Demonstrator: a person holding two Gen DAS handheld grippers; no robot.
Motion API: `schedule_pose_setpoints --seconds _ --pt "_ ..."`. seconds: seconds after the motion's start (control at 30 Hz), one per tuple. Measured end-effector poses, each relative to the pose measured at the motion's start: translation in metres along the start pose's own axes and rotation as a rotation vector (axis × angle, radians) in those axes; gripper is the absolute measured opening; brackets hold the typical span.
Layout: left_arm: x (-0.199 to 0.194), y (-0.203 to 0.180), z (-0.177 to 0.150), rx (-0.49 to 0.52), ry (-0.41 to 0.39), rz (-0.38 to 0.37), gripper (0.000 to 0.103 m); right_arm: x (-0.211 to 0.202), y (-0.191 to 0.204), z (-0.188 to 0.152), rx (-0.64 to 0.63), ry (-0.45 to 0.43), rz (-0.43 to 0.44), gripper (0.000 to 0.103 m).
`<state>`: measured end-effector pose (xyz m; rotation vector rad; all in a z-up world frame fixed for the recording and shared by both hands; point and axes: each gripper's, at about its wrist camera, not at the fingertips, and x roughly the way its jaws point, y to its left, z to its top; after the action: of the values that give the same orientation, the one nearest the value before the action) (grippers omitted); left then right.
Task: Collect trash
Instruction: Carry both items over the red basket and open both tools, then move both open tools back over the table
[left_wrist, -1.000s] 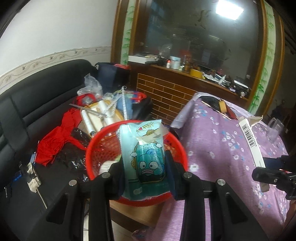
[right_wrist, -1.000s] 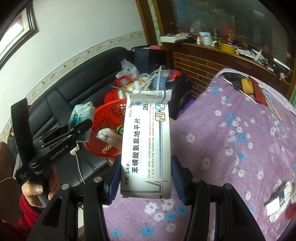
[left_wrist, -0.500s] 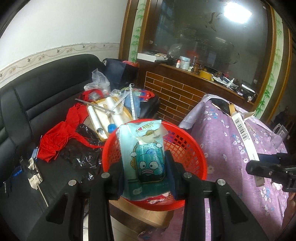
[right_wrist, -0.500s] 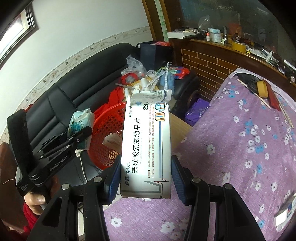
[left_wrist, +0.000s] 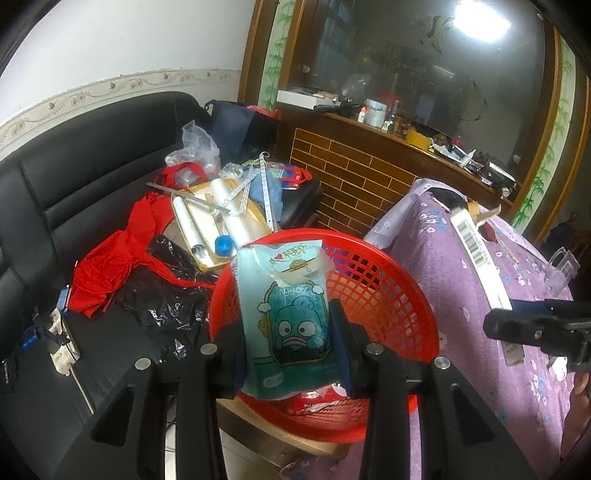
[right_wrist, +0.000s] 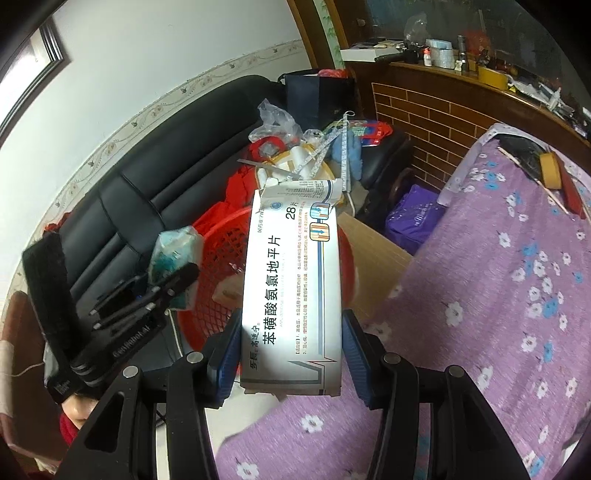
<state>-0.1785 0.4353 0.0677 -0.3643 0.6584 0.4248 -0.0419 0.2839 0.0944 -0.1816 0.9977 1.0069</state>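
Black frame, silver screws, blue pads (right_wrist: 225, 360).

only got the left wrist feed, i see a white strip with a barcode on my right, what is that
Observer: A white medicine box, clamped between the right gripper fingers; its front carries Chinese print and "28".
Operator: is its top closed
Observer: No, the top flap is torn open and bent.
Operator: where's my pouch from over there
Observer: The blue cartoon pouch sits in the left gripper, beside the red basket on its sofa side.
Operator: what does the basket sit on
Observer: A tan board juts out from under it toward the purple tablecloth.
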Motion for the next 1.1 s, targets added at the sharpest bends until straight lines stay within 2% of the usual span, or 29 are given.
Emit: schedule_pose_setpoints --seconds 0.13,0.17,0.2,0.27,0.3,0.33,0.43,0.57,0.7,0.8,0.87,1.0,1.1 --pt "0.006 0.002 0.005 0.000 0.006 -0.016 0.037 0.010 0.002 0.015 0.012 -0.006 0.028 0.056" --pt "0.007 0.002 0.005 0.002 0.003 -0.015 0.044 0.015 0.003 0.020 0.018 -0.004 0.038 0.056" --pt "0.008 0.001 0.006 0.002 0.003 -0.018 0.057 0.018 0.002 0.024 0.026 -0.008 0.040 0.056" --pt "0.009 0.001 0.006 -0.001 -0.019 -0.009 0.072 0.024 0.002 0.031 0.022 -0.019 0.082 0.070" --pt "0.009 0.001 0.005 -0.004 -0.022 0.006 0.073 0.025 0.001 0.033 0.018 -0.028 0.063 0.070" --pt "0.009 0.001 0.005 -0.003 -0.017 0.012 0.073 0.023 -0.002 0.033 0.029 -0.042 0.026 0.070" --pt "0.002 -0.001 0.003 -0.010 -0.026 -0.011 0.073 0.009 -0.012 0.025 0.047 -0.054 0.047 0.071" --pt "-0.005 -0.017 0.000 0.005 -0.030 -0.025 0.073 -0.014 -0.027 0.009 0.055 -0.074 0.014 0.071" --pt "-0.017 -0.046 -0.006 0.045 -0.036 -0.053 0.074 -0.032 -0.041 -0.011 0.083 -0.080 0.005 0.071" --pt "-0.027 -0.069 -0.012 0.078 -0.043 -0.080 0.074 -0.050 -0.048 -0.031 0.059 -0.100 -0.042 0.071" --pt "-0.035 -0.086 -0.017 0.102 -0.046 -0.093 0.074 -0.067 -0.052 -0.047 0.049 -0.137 -0.107 0.071" --pt "-0.043 -0.124 -0.028 0.147 -0.026 -0.142 0.074 -0.096 -0.064 -0.081 0.045 -0.154 -0.167 0.070" --pt "-0.046 -0.156 -0.039 0.197 -0.017 -0.165 0.074 -0.122 -0.087 -0.112 0.087 -0.163 -0.189 0.070"
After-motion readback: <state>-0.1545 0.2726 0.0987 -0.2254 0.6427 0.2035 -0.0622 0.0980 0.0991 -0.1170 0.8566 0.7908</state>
